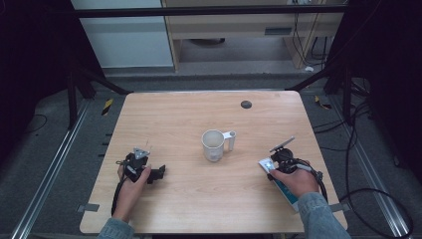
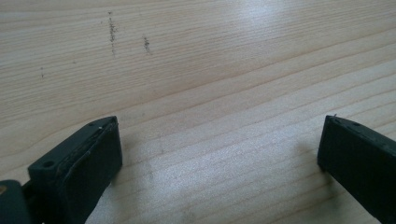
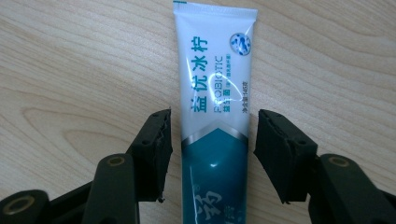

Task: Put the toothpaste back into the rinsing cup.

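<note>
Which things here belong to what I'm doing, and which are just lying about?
In the job:
- toothpaste tube, lying flat between the right tongs, whose jaws stand either side without pressing it
- white mug, probably

Lying about:
- dark round spot near the far edge of the table
- left tongs, open over bare wood

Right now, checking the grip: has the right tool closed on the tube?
No, a gap shows on each side between the tube and the pads.

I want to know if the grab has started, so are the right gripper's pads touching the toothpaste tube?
Apart. The right gripper view shows the right gripper straddling the tube, with a strip of bare table visible between each pad and the tube.
</note>
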`<state>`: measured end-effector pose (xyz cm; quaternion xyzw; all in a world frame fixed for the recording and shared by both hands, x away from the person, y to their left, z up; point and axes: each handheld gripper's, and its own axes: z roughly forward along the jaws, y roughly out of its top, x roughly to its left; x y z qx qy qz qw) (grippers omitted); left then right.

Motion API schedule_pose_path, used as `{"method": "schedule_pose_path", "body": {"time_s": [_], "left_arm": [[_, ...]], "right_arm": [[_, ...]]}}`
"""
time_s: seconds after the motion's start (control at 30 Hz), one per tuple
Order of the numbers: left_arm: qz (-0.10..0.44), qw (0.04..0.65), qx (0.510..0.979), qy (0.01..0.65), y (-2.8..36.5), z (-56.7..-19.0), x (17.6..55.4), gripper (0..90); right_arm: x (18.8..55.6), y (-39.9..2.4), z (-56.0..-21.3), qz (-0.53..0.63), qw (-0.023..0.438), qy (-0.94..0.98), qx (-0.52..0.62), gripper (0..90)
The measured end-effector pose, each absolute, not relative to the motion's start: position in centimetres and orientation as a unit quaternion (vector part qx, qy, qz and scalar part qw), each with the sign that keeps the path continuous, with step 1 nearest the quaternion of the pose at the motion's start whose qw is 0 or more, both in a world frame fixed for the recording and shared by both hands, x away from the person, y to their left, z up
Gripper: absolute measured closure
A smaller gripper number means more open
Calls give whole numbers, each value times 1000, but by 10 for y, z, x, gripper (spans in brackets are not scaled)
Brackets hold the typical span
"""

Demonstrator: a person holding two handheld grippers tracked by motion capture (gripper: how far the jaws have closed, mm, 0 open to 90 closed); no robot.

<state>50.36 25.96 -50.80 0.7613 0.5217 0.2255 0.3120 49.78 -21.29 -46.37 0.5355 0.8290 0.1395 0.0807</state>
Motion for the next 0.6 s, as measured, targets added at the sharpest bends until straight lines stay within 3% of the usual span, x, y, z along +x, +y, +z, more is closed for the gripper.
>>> {"method": "schedule_pose_path", "body": {"time_s": [0.6], "left_arm": [[225, 312, 761, 522, 259, -508, 504, 0]], "right_arm": [[499, -216, -469, 129, 71, 828, 541, 485]]}}
